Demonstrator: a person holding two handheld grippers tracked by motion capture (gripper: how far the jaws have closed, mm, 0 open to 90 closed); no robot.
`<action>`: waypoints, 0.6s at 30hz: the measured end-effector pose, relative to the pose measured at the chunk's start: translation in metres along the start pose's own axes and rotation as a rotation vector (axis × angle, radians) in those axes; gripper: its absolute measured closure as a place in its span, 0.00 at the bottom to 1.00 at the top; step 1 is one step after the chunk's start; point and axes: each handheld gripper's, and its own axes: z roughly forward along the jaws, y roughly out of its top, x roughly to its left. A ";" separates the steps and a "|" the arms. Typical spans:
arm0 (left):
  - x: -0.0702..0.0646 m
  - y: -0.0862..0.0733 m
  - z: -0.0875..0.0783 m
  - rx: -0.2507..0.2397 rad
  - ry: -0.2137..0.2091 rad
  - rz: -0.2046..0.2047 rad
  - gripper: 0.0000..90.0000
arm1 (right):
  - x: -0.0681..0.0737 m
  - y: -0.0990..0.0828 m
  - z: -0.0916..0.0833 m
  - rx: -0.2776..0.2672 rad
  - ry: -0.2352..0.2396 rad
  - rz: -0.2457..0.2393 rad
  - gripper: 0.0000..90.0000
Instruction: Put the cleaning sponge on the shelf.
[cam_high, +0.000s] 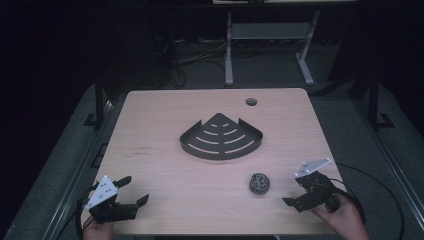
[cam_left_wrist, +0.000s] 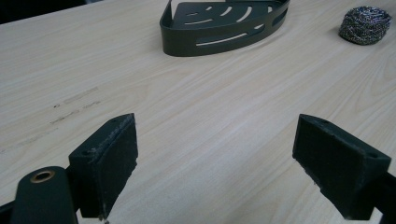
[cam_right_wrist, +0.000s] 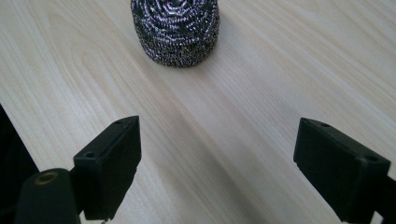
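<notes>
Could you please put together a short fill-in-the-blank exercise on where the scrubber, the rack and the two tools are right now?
1. The steel wool scrubber lies nearest the ____ tool.
2. The jaws of the left tool stand ____.
3. The dark corner rack holds ____.
4. The scrubber rests on the bare ____, apart from the rack.

Missing words: right; open; nothing; table

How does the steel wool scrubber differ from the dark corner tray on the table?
The scrubber is a small, rounded, shiny coil of silvery wire; the tray is a wide, flat, fan-shaped piece of matte dark metal with curved slots and a low wall. The scrubber lies near the right gripper, straight ahead of its open jaws; the tray sits at mid-table, farther from both grippers. Both rest untouched on the wooden table.
</notes>
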 end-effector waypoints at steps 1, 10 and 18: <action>0.000 0.000 0.000 0.000 0.000 0.000 0.15 | 0.000 0.002 0.001 0.000 0.004 -0.004 0.16; 0.000 0.001 -0.001 -0.016 -0.007 -0.007 0.15 | 0.004 0.012 0.007 0.016 0.022 -0.026 0.16; 0.000 0.002 -0.001 -0.014 -0.008 -0.007 0.15 | 0.007 0.021 0.010 0.027 0.032 -0.050 0.16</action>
